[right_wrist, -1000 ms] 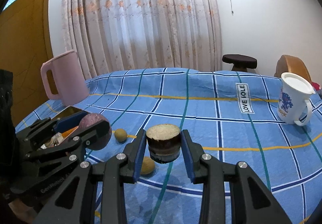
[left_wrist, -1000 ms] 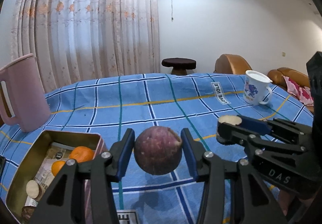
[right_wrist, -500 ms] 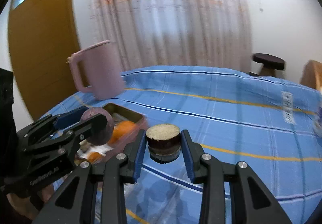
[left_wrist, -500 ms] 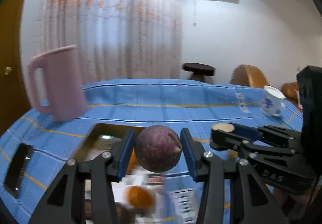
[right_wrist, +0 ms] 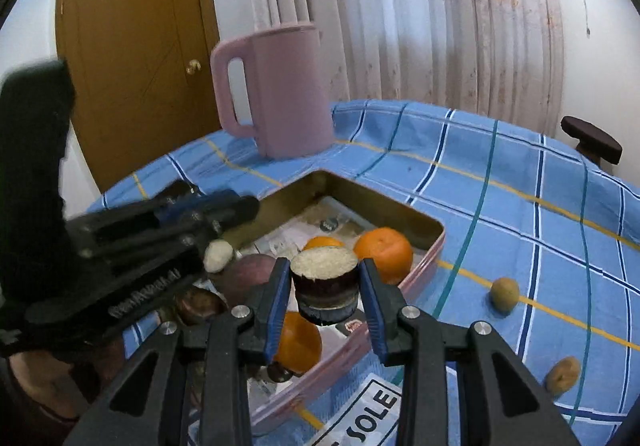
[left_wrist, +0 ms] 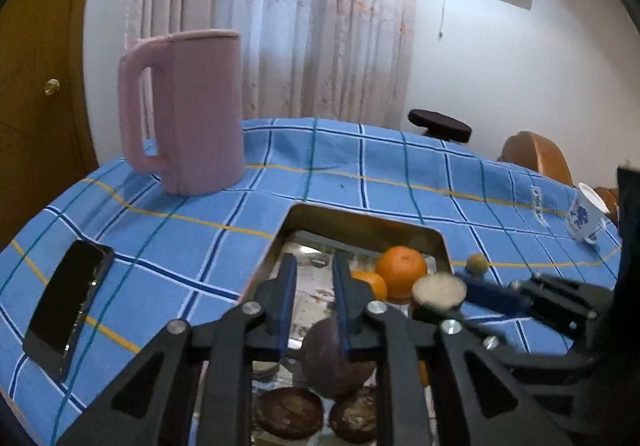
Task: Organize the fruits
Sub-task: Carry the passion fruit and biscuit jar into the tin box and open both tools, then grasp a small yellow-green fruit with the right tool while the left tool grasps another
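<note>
Purple round fruit [left_wrist: 338, 362] lying in the shallow metal tin [left_wrist: 362, 217], below your left gripper [left_wrist: 314, 286] with fingers parted and bare, your right gripper [right_wrist: 324, 296] clamping a flat-cut, pale-topped fruit half [right_wrist: 324, 278] above glossy oranges [right_wrist: 383, 254].

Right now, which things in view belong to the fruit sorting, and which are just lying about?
Part of the job:
tin
purple fruit lying in it
oranges
cut fruit piece in the right gripper
small brown fruits on the cloth

Just lying about:
pink jug
phone
white mug
</note>
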The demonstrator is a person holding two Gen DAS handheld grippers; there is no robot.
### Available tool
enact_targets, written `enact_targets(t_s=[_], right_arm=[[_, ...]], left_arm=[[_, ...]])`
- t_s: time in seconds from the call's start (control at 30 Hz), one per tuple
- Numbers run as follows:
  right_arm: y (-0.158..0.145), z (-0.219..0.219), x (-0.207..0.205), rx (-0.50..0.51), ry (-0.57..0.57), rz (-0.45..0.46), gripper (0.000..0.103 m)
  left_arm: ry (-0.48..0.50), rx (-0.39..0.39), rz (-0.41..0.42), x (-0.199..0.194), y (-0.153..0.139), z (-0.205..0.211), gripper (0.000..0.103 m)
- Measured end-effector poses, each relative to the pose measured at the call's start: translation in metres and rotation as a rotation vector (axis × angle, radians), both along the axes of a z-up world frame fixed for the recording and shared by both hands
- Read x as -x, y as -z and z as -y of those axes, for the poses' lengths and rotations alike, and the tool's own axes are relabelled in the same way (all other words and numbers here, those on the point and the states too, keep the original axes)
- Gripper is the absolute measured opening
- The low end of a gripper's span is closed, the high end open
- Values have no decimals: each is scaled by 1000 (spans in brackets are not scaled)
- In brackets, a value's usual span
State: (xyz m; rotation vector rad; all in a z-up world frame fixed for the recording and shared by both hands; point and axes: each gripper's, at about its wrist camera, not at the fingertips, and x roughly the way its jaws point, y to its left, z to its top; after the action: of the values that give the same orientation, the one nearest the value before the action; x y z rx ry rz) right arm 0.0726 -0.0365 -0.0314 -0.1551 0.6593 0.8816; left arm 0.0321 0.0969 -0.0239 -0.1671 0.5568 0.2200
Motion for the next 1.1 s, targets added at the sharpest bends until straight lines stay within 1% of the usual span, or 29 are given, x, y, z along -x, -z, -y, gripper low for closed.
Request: enact_targets(t_s=[0.03, 0.07, 0.1, 0.13, 0.17, 0.2, 0.23, 0.3, 0.33, 0.4, 0.47, 0.53, 0.6, 0.67, 0.87, 0.97, 1.0, 1.03, 1.07, 1.1], right_arm=[[3, -3, 0, 10, -19, -9, 37], [5, -5, 2, 16, -29, -7, 37], [5, -6, 5, 26, -32, 6, 38], [4, -6, 8, 33, -25, 25, 38], [2, -5, 8, 32, -22, 32, 39], [-1, -2, 9, 22, -18, 37, 42], [-5, 4, 9, 6, -5, 41, 50], [-11, 21, 6, -21, 32, 48, 56], [-15, 33, 3, -35, 54, 46, 56], [-16, 53, -6, -30, 112, 37, 56], [-15, 78, -16, 2, 194, 37, 56], [-9, 103, -26, 61, 286, 47, 56], [-1, 122, -37, 93, 337, 18, 56], [5, 131, -44, 125, 363, 0, 56], [25, 140, -57, 163, 375, -71, 56], [35, 142, -59, 176, 367, -108, 56], [37, 143, -61, 171, 357, -128, 54], [38, 142, -63, 169, 353, -138, 45], [39, 143, -64, 166, 349, -145, 41], [39, 144, -65, 152, 338, -155, 39]], left_arm=[[2, 4, 5, 2, -1, -1, 38], [1, 5, 8, 3, -2, -1, 48], [-15, -3, 11, 5, -4, 0, 68], [-30, -9, 20, 8, -6, -1, 80], [-39, -12, 34, 10, -8, -2, 82], [-38, -13, 43, 12, -10, -1, 83], [-31, -10, 44, 13, -11, -1, 85], [-24, -5, 50, 15, -14, 3, 89], [-22, -4, 54, 14, -15, 4, 90], [0, -4, 61, 13, -17, 11, 90], [26, -16, 62, 10, -18, 23, 90], [52, -24, 59, 8, -19, 35, 90], [81, -37, 52, 3, -19, 51, 90], [105, -52, 49, -1, -20, 65, 90], [159, -113, 41, -15, -20, 103, 90], [174, -120, 17, -24, -16, 111, 90], [176, -121, 12, -27, -15, 113, 90], [178, -123, 8, -28, -15, 114, 90], [182, -126, 3, -31, -14, 116, 90], [186, -127, -1, -33, -13, 118, 90]])
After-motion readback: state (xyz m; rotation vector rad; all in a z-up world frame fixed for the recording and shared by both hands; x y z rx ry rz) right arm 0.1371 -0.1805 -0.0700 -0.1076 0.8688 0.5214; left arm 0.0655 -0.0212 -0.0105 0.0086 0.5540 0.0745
